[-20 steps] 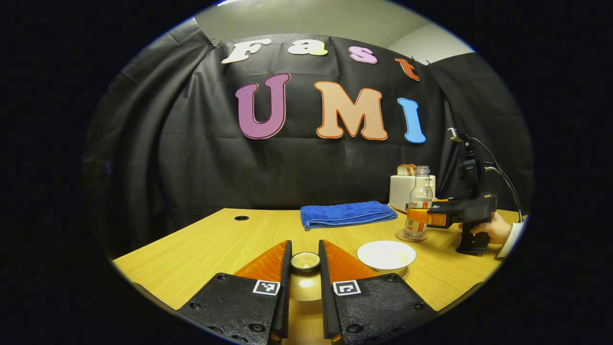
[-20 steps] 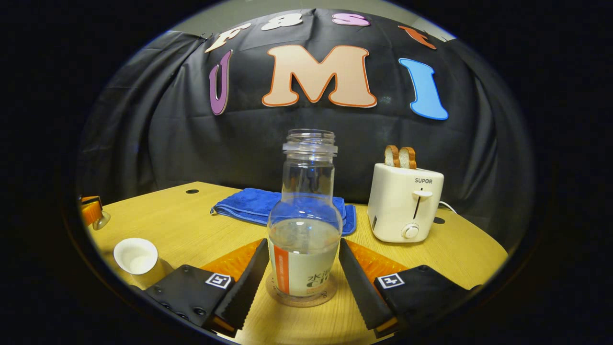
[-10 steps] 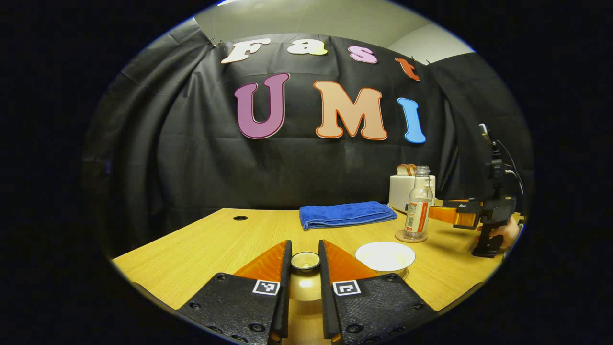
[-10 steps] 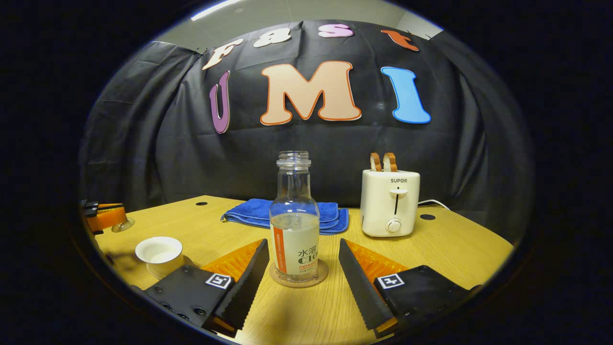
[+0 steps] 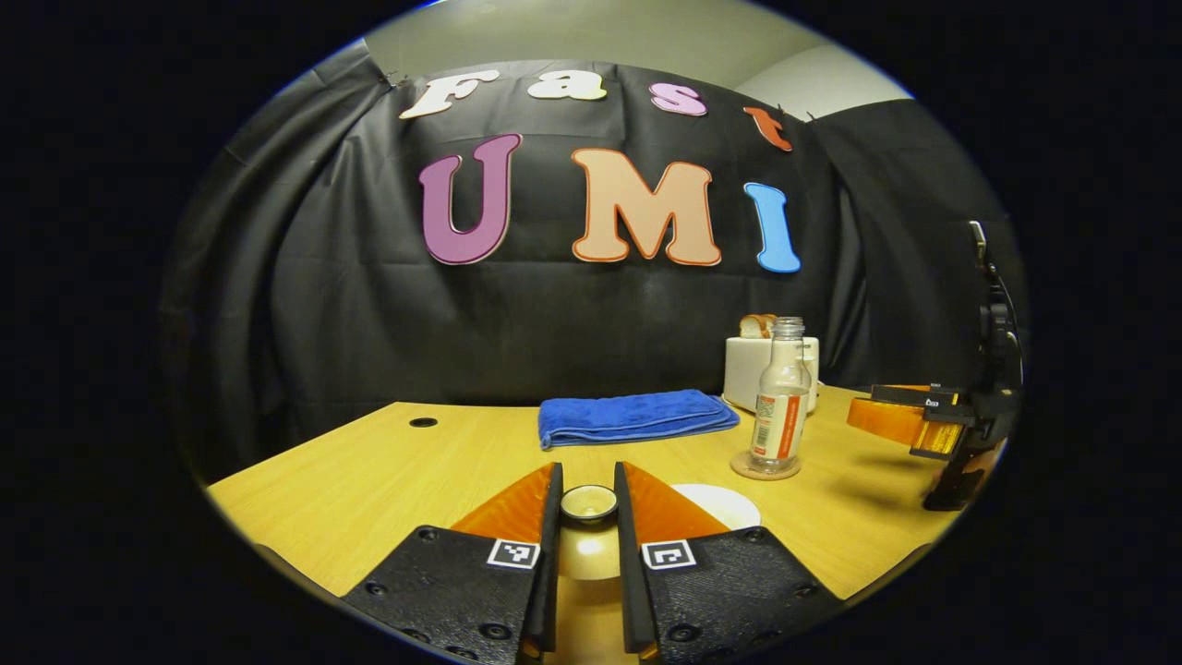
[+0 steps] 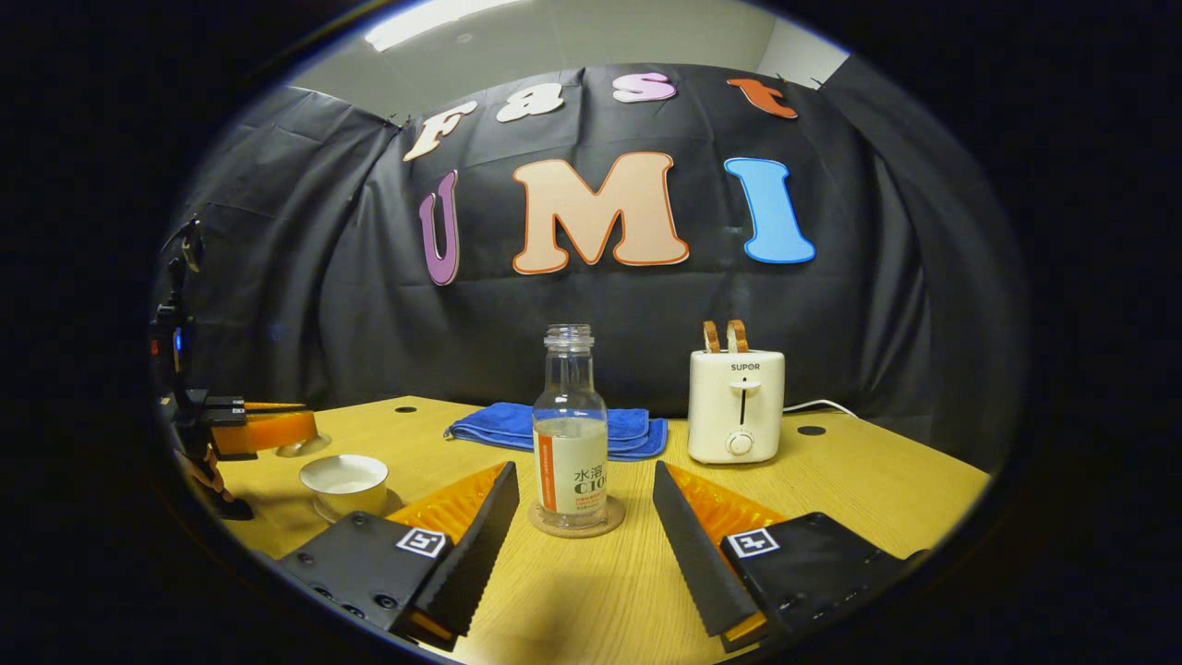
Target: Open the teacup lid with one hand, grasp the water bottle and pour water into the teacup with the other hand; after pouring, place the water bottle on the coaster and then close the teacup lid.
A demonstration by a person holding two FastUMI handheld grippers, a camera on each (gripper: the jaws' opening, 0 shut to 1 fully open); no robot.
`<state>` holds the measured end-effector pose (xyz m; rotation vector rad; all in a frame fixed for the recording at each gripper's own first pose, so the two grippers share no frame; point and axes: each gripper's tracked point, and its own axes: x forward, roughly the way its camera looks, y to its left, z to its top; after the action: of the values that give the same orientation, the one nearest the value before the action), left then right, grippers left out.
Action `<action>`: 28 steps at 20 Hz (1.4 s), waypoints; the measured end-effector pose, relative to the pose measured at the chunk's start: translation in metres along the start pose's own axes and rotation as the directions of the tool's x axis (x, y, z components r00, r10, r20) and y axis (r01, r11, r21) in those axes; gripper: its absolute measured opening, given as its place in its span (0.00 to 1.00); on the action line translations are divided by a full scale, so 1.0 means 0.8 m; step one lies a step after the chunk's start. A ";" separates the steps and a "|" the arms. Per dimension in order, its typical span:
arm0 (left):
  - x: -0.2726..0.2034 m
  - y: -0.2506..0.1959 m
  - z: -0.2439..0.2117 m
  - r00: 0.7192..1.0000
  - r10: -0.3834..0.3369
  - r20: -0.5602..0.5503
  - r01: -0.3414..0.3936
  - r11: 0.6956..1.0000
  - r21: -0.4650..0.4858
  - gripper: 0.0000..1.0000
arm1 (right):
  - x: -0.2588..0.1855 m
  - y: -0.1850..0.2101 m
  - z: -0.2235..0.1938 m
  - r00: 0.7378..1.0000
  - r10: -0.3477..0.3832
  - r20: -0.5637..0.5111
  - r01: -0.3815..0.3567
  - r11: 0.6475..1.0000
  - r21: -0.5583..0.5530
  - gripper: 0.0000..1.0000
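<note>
The clear water bottle (image 6: 570,443) stands upright and uncapped on a round coaster (image 6: 577,519), partly filled. My right gripper (image 6: 577,554) is open, drawn back from the bottle, its fingers apart on either side and not touching it. The white teacup (image 6: 343,480) sits uncovered on its saucer at the left. Just beyond it my left gripper (image 6: 277,429) holds the lid (image 6: 300,450) above the table. In the left gripper view my left gripper (image 5: 588,517) is shut on the lid's knob (image 5: 589,503); the teacup (image 5: 716,506) peeks out behind the right finger, with the bottle (image 5: 780,397) and right gripper (image 5: 877,416) farther right.
A white toaster (image 6: 736,406) with two bread slices stands at the back right, its cord trailing off. A folded blue towel (image 6: 554,429) lies behind the bottle. The wooden table (image 6: 831,480) ends near the black cloth wall. A hand (image 6: 199,471) grips the left gripper's handle.
The right gripper has pulled back from the bottle, which stays upright on the coaster. The left gripper, still holding the lid, has shifted so that the teacup lies closer under its right finger.
</note>
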<state>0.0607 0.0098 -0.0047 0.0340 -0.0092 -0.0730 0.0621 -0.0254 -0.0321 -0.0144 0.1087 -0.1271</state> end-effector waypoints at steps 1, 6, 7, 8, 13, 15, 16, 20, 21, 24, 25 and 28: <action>0.003 -0.008 -0.001 1.000 -0.010 -0.001 0.010 1.000 0.001 0.26 | -0.002 -0.002 0.000 1.000 -0.002 0.001 0.002 1.000 0.000 0.93; 0.014 -0.042 -0.001 0.997 -0.073 -0.004 0.073 0.997 0.004 0.25 | -0.007 -0.003 0.000 1.000 -0.005 0.001 0.005 1.000 0.000 0.93; 0.015 -0.045 -0.001 0.997 -0.083 -0.007 0.083 0.997 0.005 0.25 | -0.006 -0.003 0.001 1.000 -0.003 0.001 0.003 1.000 0.000 0.93; 0.015 -0.048 -0.001 0.996 -0.092 -0.010 0.092 0.996 0.006 0.26 | -0.007 -0.003 0.001 1.000 -0.002 0.001 0.002 1.000 0.000 0.96; 0.023 -0.058 -0.013 0.989 -0.127 -0.075 0.130 0.991 0.026 0.25 | -0.006 -0.002 0.001 1.000 0.004 0.000 -0.004 1.000 0.001 0.93; 0.023 -0.062 -0.017 0.985 -0.140 -0.098 0.144 0.989 0.036 0.26 | -0.006 -0.002 0.001 1.000 0.005 0.000 -0.005 1.000 0.001 0.94; 0.024 -0.062 -0.018 0.984 -0.144 -0.105 0.149 0.988 0.039 0.26 | -0.006 -0.002 0.002 1.000 0.005 0.000 -0.005 1.000 0.001 0.93; 0.026 -0.068 -0.022 0.978 -0.166 -0.129 0.173 0.984 0.048 0.25 | -0.007 -0.002 0.001 1.000 0.007 0.000 -0.007 1.000 0.001 0.93; 0.025 -0.068 -0.024 0.976 -0.168 -0.136 0.176 0.983 0.051 0.25 | -0.007 -0.003 0.002 1.000 0.007 -0.001 -0.007 1.000 0.000 0.91; 0.025 -0.067 -0.021 0.977 -0.170 -0.131 0.177 0.983 0.049 0.26 | -0.006 -0.002 0.002 1.000 0.008 -0.001 -0.008 1.000 0.001 0.93; 0.024 -0.066 -0.021 0.977 -0.169 -0.127 0.176 0.983 0.048 0.26 | -0.006 -0.003 0.001 1.000 0.008 -0.001 -0.008 1.000 0.000 0.93; 0.024 -0.065 -0.021 0.979 -0.163 -0.123 0.170 0.984 0.046 0.26 | -0.006 -0.003 0.001 1.000 0.007 -0.001 -0.007 1.000 0.001 0.93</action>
<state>0.0764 -0.0429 -0.0229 0.0954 0.1111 -0.2383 0.0569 -0.0267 -0.0305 -0.0132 0.1098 -0.1198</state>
